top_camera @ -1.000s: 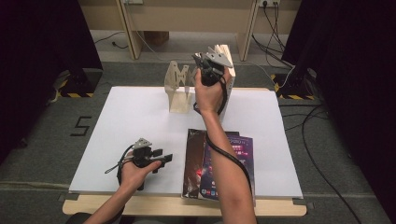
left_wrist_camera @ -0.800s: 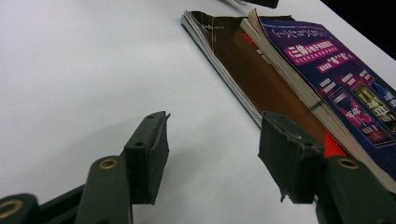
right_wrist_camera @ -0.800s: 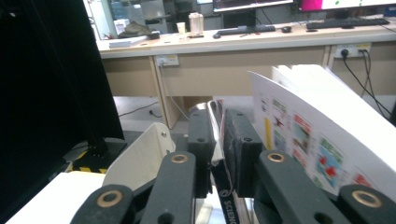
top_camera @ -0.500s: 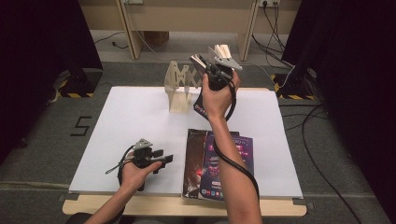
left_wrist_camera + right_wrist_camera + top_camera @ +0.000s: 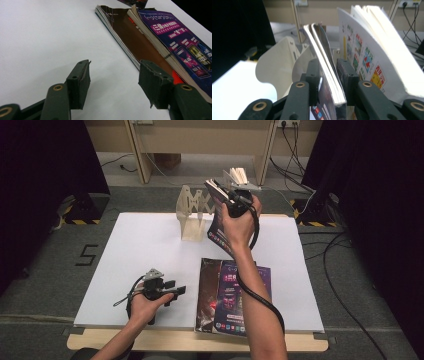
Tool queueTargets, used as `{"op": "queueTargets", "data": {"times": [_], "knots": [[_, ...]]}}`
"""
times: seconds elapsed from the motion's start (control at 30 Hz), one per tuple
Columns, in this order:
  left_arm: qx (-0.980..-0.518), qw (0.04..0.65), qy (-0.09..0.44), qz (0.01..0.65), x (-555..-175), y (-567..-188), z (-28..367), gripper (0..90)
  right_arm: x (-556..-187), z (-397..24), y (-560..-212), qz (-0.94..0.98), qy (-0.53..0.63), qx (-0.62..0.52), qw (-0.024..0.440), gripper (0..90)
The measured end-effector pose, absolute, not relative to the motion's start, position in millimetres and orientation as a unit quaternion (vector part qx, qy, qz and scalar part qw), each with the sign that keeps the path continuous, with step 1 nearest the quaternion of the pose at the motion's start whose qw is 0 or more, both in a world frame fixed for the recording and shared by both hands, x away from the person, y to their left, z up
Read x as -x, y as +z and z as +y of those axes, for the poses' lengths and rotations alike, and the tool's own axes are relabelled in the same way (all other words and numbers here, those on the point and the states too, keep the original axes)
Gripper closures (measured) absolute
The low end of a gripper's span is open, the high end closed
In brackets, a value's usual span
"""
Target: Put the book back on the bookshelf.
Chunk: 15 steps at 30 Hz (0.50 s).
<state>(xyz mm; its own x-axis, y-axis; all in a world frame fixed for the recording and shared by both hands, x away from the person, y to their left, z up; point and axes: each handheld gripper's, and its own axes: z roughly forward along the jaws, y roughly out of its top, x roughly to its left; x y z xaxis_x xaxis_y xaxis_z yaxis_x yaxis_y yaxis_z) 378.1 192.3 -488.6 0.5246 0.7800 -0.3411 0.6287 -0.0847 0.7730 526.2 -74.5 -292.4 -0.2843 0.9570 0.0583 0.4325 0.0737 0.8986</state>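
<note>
Purple-covered and glossy, the magazine (image 5: 218, 217) held by the right gripper (image 5: 231, 200) stands tilted at about twelve o'clock of the white table (image 5: 130, 255), just right of the pale wooden rack (image 5: 192, 212) and near a white book (image 5: 239, 176) already leaning at the far edge. In the right gripper view the magazine (image 5: 327, 77) stands on edge between the two black jaws, which have just been opening; the left jaw lies against its cover, while a narrow gap shows beside the right jaw, so I cannot tell whether the grip is firm. The rack's curved dividers (image 5: 275, 72) rise at ten o'clock of the jaws and the white book (image 5: 372, 50) fans open at two o'clock. At about seven o'clock of the table the left gripper (image 5: 172, 291) rests low in the person's hand, jaws wide apart with nothing between them. Two more magazines (image 5: 231, 295) lie stacked flat at five o'clock of the table, just beside that gripper's right jaw in the left gripper view (image 5: 160, 42).
</note>
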Motion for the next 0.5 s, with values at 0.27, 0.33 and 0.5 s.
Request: {"op": "queueTargets", "data": {"times": [0.27,0.33,0.5], "knots": [[-0.734,0.473,0.079,0.481,-377.9,-488.9,192.1,41.2,-531.9,-72.6,-292.6,0.692,0.417,-0.517,0.283,80.4],[-0.735,0.472,0.079,0.480,-377.9,-488.9,192.2,41.2,-532.2,-72.0,-290.5,0.697,0.406,-0.517,0.286,82.4],[-0.735,0.473,0.080,0.480,-377.9,-488.8,192.1,41.2,-531.8,-72.8,-283.2,0.693,0.408,-0.517,0.293,84.6]]}}
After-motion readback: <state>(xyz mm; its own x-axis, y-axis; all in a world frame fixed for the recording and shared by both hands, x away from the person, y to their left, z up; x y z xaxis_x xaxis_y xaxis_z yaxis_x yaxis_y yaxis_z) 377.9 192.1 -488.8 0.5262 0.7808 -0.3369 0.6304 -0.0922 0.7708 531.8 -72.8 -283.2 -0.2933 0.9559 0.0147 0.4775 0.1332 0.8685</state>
